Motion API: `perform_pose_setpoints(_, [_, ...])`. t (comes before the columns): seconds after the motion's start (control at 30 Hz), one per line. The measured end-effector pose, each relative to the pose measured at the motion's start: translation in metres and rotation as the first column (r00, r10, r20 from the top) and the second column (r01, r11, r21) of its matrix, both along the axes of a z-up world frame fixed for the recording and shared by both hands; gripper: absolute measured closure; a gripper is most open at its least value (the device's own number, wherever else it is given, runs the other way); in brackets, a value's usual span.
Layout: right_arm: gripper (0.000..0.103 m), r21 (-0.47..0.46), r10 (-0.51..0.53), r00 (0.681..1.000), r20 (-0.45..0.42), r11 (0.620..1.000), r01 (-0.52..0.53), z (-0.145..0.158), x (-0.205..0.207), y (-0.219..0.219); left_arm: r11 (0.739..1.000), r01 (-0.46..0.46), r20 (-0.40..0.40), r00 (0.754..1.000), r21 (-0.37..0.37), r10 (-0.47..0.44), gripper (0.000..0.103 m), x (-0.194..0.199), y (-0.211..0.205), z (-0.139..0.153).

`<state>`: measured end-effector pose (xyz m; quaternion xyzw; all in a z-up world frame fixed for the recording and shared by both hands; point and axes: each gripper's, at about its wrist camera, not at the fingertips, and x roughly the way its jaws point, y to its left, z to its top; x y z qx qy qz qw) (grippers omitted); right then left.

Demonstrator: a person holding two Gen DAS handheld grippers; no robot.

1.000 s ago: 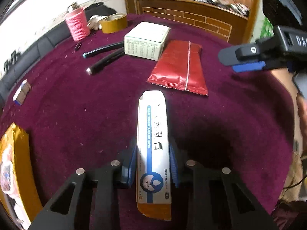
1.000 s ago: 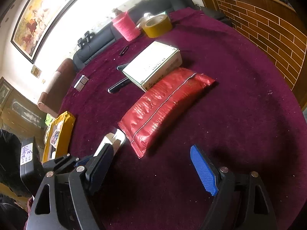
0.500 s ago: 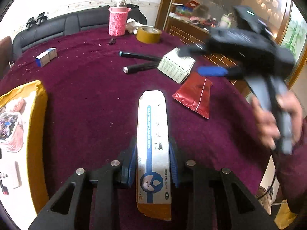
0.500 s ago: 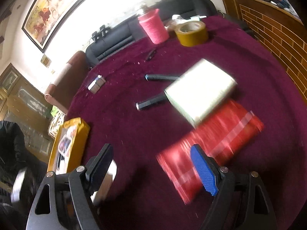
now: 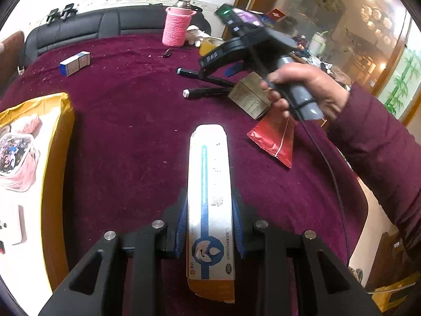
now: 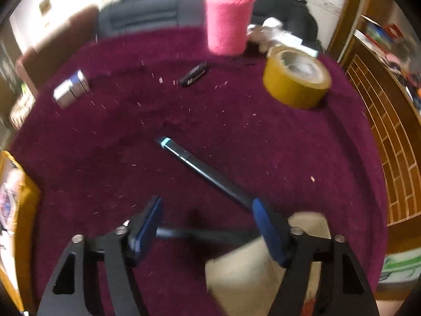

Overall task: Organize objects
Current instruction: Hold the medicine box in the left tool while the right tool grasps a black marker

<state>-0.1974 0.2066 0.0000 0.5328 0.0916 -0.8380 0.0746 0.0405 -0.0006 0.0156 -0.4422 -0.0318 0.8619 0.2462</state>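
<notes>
Only my left camera shows my right hand (image 5: 302, 89), which holds the right gripper (image 5: 229, 65) above the two black pens (image 5: 208, 92) and the beige box (image 5: 250, 97). That view also shows the red packet (image 5: 276, 139) lying on the dark red tablecloth (image 5: 131, 144), partly under the box, and an open yellow bag (image 5: 56, 144) at the left edge. The right camera is blurred, but it shows more clearly the far side of the table: the yellow tape roll (image 6: 297, 79), the pink wrapped cup (image 6: 229, 18), a small blue and white box (image 6: 71, 89) and a small dark object (image 6: 194, 75) that I cannot identify.

My left gripper (image 5: 209, 226) is closed firmly on a long white and blue carton (image 5: 209, 197), which points forward above the cloth; both pads press its sides.

My right gripper (image 6: 208, 223) is about half open, and its jaws have just been closing. One black pen (image 6: 205, 233) lies across between the blue pads (image 6: 265, 226), but they do not press it. The other pen (image 6: 200, 168) runs toward the right pad, and the beige box (image 6: 250, 268) is just under that pad.
</notes>
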Motion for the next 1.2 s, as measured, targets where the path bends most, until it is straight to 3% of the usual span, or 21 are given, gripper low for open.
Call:
perform_pose_setpoints(0.1, [0.051,0.084,0.021,1.0,0.003,0.996,-0.021,-0.011,-0.014,-0.007,1.0,-0.009,0.005,1.0,-0.001,0.009,0.074,-0.003,-0.003,0.0])
perform_pose_setpoints(0.13, [0.063,0.081,0.026,1.0,0.013,0.996,-0.027,-0.012,-0.017,-0.007,1.0,-0.012,0.006,1.0,0.0,0.012,0.074,-0.003,-0.003,0.0])
perform_pose_setpoints(0.37, [0.086,0.012,0.053,0.998,0.038,0.999,-0.053,-0.015,-0.021,-0.004,0.999,-0.033,0.014,0.999,0.007,0.033,0.074,-0.008,-0.007,-0.003])
perform_pose_setpoints(0.63, [0.087,-0.094,0.002,0.999,-0.033,0.996,-0.005,0.01,-0.005,0.005,0.998,-0.06,0.007,0.998,0.018,0.06,0.074,-0.004,-0.014,-0.001])
perform_pose_setpoints(0.83, [0.087,-0.17,0.031,0.997,-0.077,0.984,-0.044,0.043,0.017,-0.01,0.997,-0.076,-0.021,0.997,0.028,0.076,0.074,0.006,-0.019,0.01])
perform_pose_setpoints(1.2, [0.087,-0.252,0.115,0.984,-0.133,0.957,-0.146,0.08,0.107,-0.032,0.996,-0.082,-0.079,0.993,0.037,0.085,0.074,0.048,-0.031,0.032])
